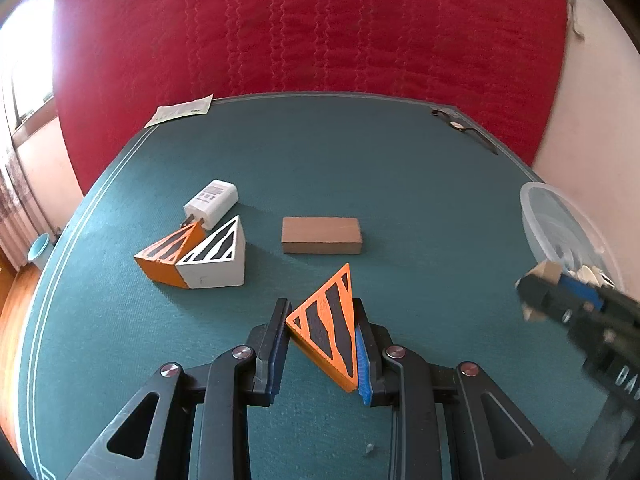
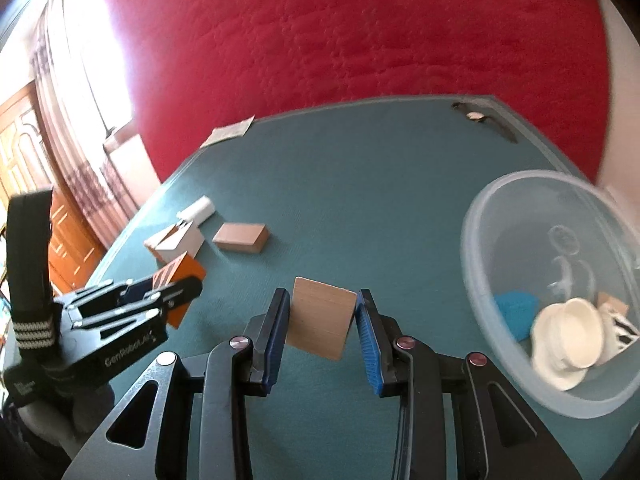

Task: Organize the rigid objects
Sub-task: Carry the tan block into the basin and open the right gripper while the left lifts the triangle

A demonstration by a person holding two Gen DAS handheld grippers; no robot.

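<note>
Left gripper (image 1: pixel 322 344) clamped on orange striped wedge (image 1: pixel 326 326), wedge held clear of green table (image 1: pixel 360 184), one flat side against the right pad, a corner against the left. Right gripper (image 2: pixel 322 320) closed on plain wooden block (image 2: pixel 320 322), block tilted between the pads, gripped near its edges. Clear plastic bowl (image 2: pixel 480 216) just right of the right gripper; inside, a blue piece (image 2: pixel 516 314), a white plastic fitting (image 2: pixel 568 340) and a striped block (image 2: pixel 622 326). On the table, well apart from the bowl: second orange wedge (image 1: pixel 170 258) touching white striped wedge (image 1: pixel 216 258), white charger (image 1: pixel 212 202) just behind them, brown rectangular block (image 1: pixel 322 236) alone near centre. Judged step: carry to bowl, right load first. Advice: swing right gripper over the bowl opening, well inside the rim, lower before releasing so block does not bounce off the fitting. Corner-only contact on the left wedge looks marginal; keep grip pressure steady, avoid twisting, and move in after the right side clears. Risk: collision of grippers at the rim.
</note>
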